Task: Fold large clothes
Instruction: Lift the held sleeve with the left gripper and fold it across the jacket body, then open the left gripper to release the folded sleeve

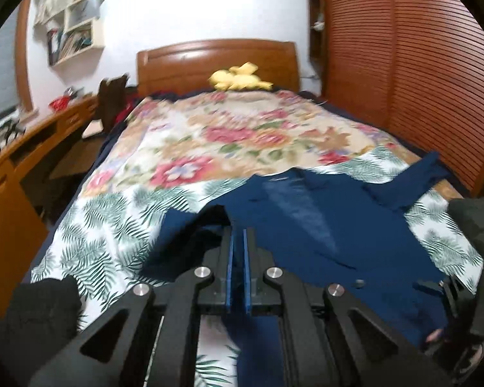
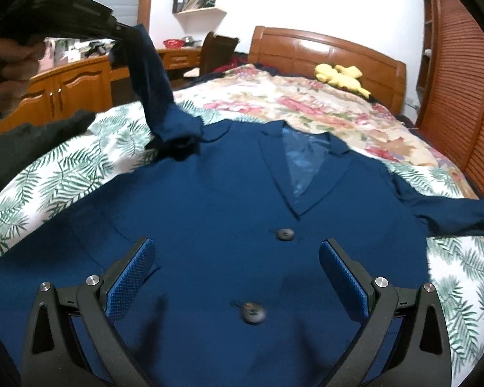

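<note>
A navy blue jacket lies front up on the bed, its lapels and two dark buttons showing. My left gripper is shut on the jacket's left sleeve and holds it lifted above the bed. From the right wrist view that gripper is at the upper left, with the sleeve hanging from it down to the shoulder. My right gripper hovers open over the jacket's front, nothing between its blue pads. The other sleeve lies stretched out to the right.
The bed carries a leaf-print sheet and a floral quilt, with a yellow plush toy by the wooden headboard. A louvred wardrobe stands on the right; a desk and chair stand on the left.
</note>
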